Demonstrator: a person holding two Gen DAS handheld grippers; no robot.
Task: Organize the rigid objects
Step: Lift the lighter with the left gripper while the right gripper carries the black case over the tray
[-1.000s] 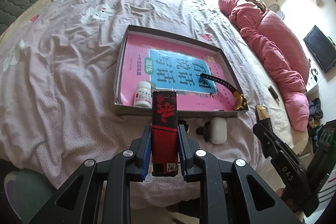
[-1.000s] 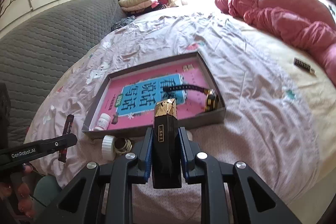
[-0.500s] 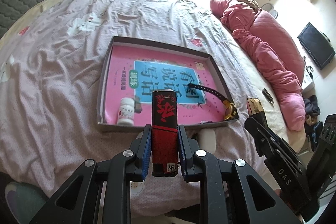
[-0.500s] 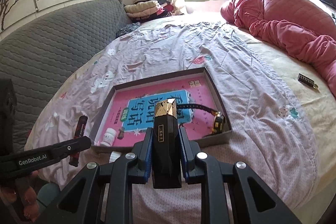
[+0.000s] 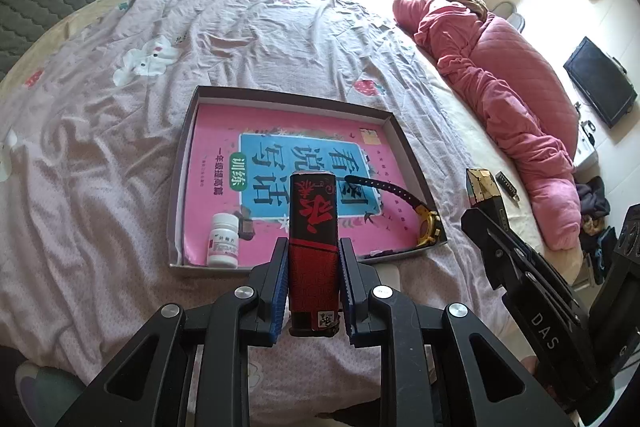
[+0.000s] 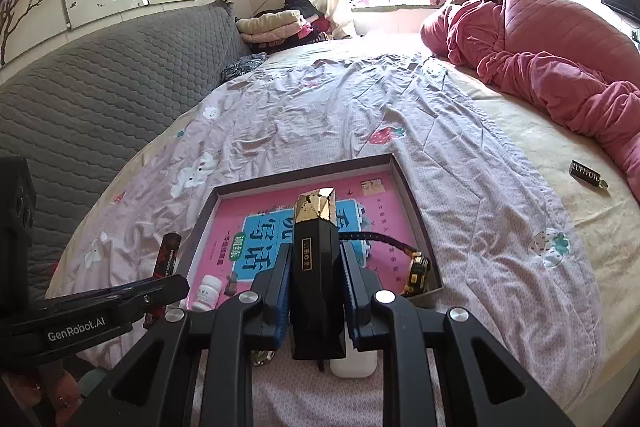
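My left gripper [image 5: 313,259] is shut on a red and black box [image 5: 313,239], held upright above the bed's near edge. My right gripper [image 6: 316,267] is shut on a black box with a gold faceted top [image 6: 315,259], also upright; it shows at the right in the left wrist view [image 5: 482,187]. Beyond both lies a shallow grey tray [image 5: 178,195] holding a pink book [image 5: 304,163], a white pill bottle [image 5: 224,239] and a black and gold watch [image 5: 404,205]. The tray [image 6: 416,223] lies just past the right gripper.
A white case [image 6: 354,361] and a small round item lie on the bed under the right gripper. A pink quilt [image 6: 560,67] lies at the right, a grey headboard [image 6: 100,87] at the left. A small black object [image 6: 586,177] lies on the yellow sheet.
Both grippers have risen and drawn back from the bed with their boxes still held; the tray now sits farther away in both views.
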